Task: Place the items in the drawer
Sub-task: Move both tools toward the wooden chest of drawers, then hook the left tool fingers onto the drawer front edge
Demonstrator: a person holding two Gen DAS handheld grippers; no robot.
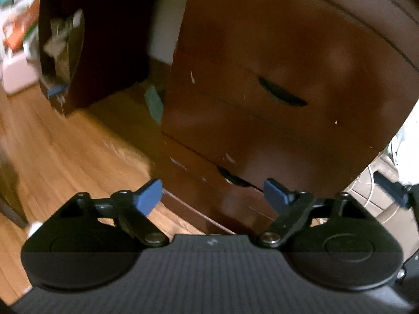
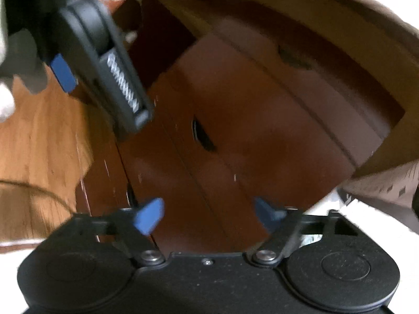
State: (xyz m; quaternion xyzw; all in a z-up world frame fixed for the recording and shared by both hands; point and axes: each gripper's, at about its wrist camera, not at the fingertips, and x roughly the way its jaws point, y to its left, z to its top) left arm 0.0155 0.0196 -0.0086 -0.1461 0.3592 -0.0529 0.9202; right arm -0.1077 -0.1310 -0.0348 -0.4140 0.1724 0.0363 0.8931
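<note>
A dark red-brown wooden drawer unit [image 1: 275, 83] stands on the wood floor, drawers shut, each with a dark slot handle [image 1: 282, 93]. My left gripper [image 1: 212, 196] is open and empty, just in front of the lower drawer's slot handle [image 1: 235, 178]. My right gripper [image 2: 208, 213] is open and empty, facing the same drawer fronts [image 2: 235, 136] with a slot handle [image 2: 203, 134]. The left gripper's body [image 2: 104, 60] shows at the upper left of the right wrist view. No item to be placed is clearly visible.
Orange-brown wood floor [image 1: 65, 157] lies to the left. A dark cabinet [image 1: 104, 31] stands behind, with a greenish object [image 1: 154, 104] in the gap beside the drawer unit. A brown cardboard flap [image 2: 387, 191] and white surface are at right. Frames are motion-blurred.
</note>
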